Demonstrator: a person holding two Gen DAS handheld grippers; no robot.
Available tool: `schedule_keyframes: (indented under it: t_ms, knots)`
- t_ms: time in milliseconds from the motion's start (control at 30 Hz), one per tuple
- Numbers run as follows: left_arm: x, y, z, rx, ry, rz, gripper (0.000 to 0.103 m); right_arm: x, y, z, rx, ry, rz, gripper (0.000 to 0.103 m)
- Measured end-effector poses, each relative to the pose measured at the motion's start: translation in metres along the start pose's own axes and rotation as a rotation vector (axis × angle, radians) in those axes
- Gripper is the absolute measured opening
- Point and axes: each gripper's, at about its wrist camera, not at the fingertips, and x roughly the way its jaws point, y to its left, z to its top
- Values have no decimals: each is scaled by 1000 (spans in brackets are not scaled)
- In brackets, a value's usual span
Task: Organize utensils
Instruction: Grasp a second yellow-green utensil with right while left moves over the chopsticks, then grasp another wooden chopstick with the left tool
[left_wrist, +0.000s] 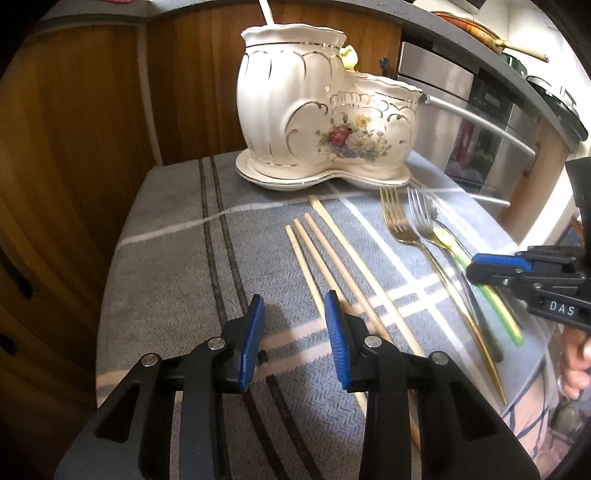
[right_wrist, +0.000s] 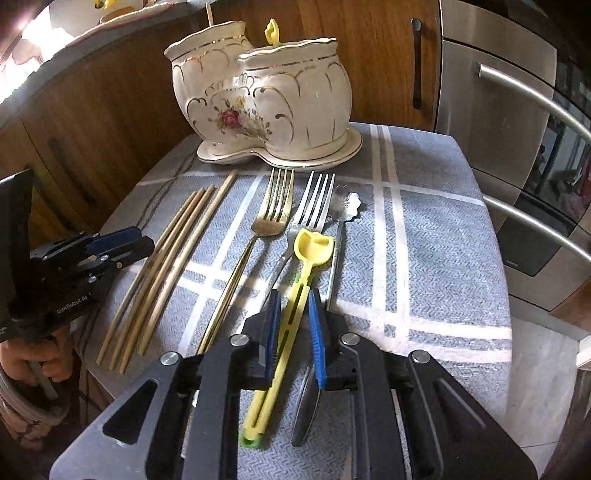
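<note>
I read the layout as a sorting job staged by type: the four wooden chopsticks (right_wrist: 162, 266) lie side by side at about nine o'clock of the cloth, the gold fork (right_wrist: 258, 236) and the silver fork (right_wrist: 310, 206) sit tines-up toward twelve o'clock, and the double-pot ceramic holder (right_wrist: 273, 103) waits on its saucer at the far edge, so each piece only has to travel forward into a pot. Something yellow already pokes out of the holder's rim, and a pale stick stands in the other pot, which suggests to me that one pot takes plastic pieces and the other takes sticks, though I cannot confirm that. My right gripper (right_wrist: 293, 332) straddles the yellow plastic spoon (right_wrist: 295, 280), whose handle runs back toward six o'clock and partly overlies the silver fork; a flower-headed metal utensil (right_wrist: 345, 203) lies just beside it at three o'clock. The blue pads (right_wrist: 317, 339) stand narrowly apart with the handle between them; the left pad looks to touch it, but I cannot tell whether the grip is firm. My left gripper (left_wrist: 295, 332) hovers over the near ends of the chopsticks, fingers spread wide, holding nothing, its right pad (left_wrist: 338, 339) above one stick.
</note>
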Motion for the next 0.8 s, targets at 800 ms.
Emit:
schedule_keyframes:
  t_ms: [800]
  knots:
    - [-2, -8, 6, 101, 191, 20, 15, 1, -24, 9, 183, 24, 148, 10]
